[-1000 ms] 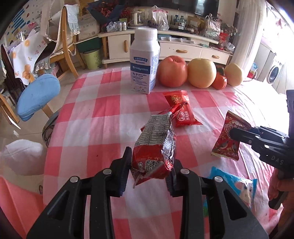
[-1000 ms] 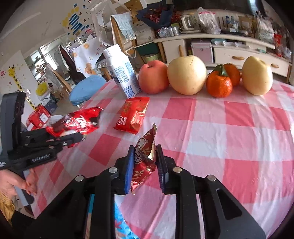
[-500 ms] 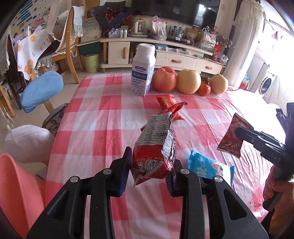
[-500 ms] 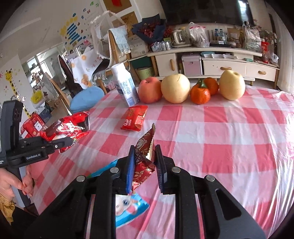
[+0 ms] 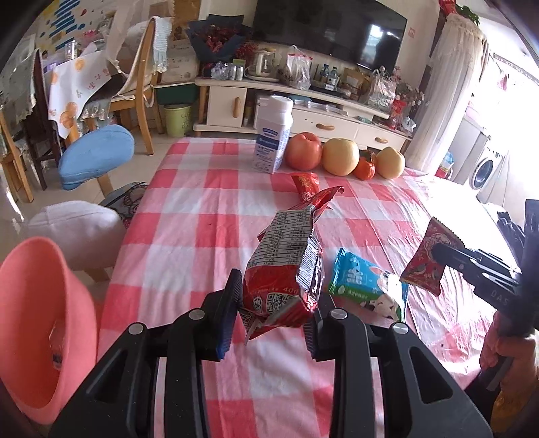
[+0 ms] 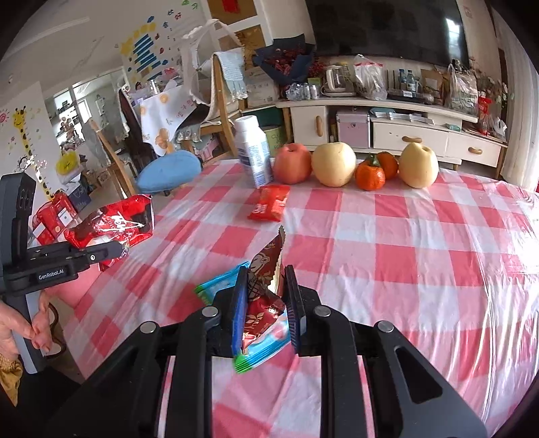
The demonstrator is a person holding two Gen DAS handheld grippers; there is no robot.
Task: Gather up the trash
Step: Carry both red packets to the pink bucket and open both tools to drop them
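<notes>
The left tongs (image 5: 274, 315) pinch a big red snack bag (image 5: 286, 266) and the right tongs (image 6: 266, 305) pinch a small red wrapper (image 6: 264, 289), both lifted clear of the worktop (image 6: 404, 242), likely bound for the pink bin (image 5: 37, 323) just beside its edge. A blue wrapper (image 5: 365, 284) and a red packet (image 6: 269, 204) lie uncollected.

My red-and-white checked tablecloth (image 5: 202, 215), white milk bottle (image 5: 272, 134) upright at its far edge, just beside it a red apple (image 5: 303, 151), two yellow pears (image 6: 333, 164), small oranges (image 6: 370, 175), blue cushioned chair (image 5: 96, 155), television (image 5: 330, 30) behind.
</notes>
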